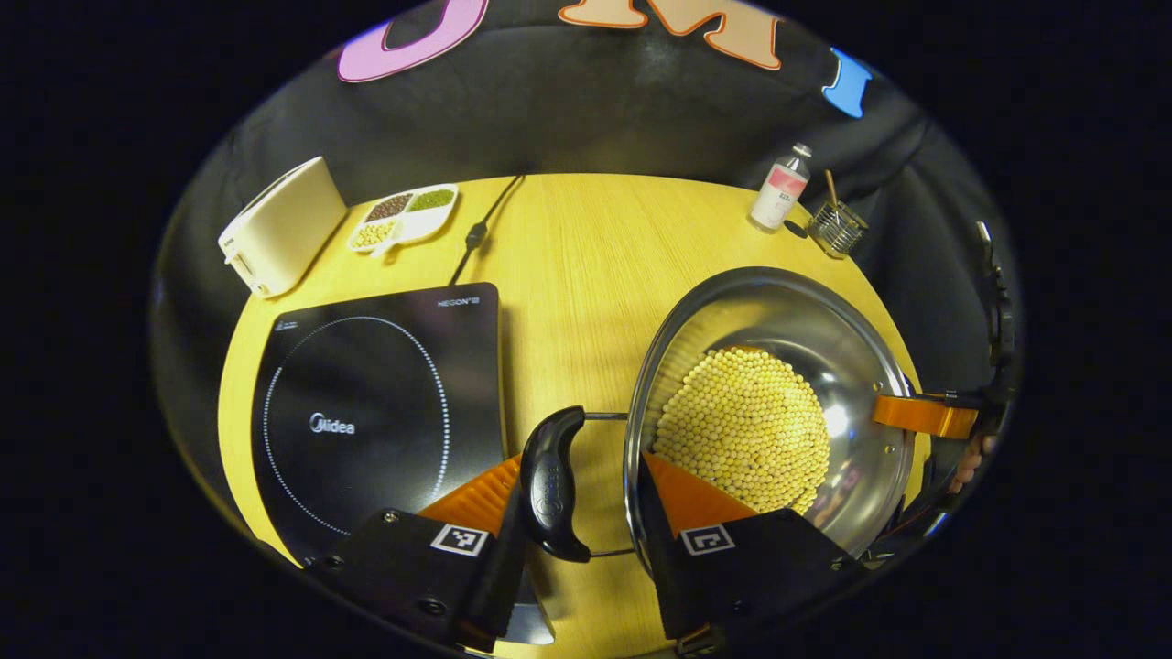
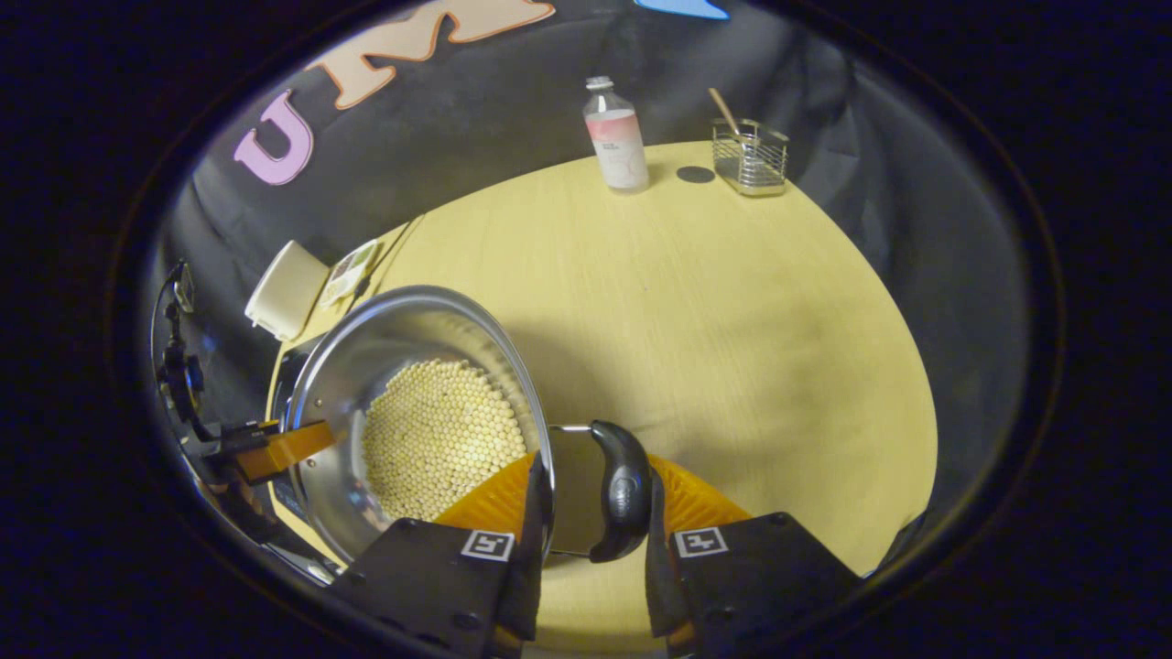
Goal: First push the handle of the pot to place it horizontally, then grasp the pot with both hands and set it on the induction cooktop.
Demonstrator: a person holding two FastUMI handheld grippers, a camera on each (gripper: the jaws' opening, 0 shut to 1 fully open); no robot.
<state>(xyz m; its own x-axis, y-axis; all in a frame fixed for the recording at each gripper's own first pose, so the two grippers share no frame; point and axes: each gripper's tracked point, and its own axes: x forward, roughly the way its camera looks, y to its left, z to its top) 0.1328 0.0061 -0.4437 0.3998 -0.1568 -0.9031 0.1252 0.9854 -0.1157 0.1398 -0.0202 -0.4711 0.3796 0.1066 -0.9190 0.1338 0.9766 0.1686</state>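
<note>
- Two grippers bracket the pot: the left gripper straddles its near handle, the right gripper the far handle; neither pair of fingers is visibly clamped, so I cannot tell whether a grip exists.
- The pot sits right of the induction cooktop, not on it.
- Risk: uneven lifting could tilt it and spill the yellow beads; a finger inside the rim may slip.
- Readable: "Midea" and "NEGON" on the cooktop.
</note>
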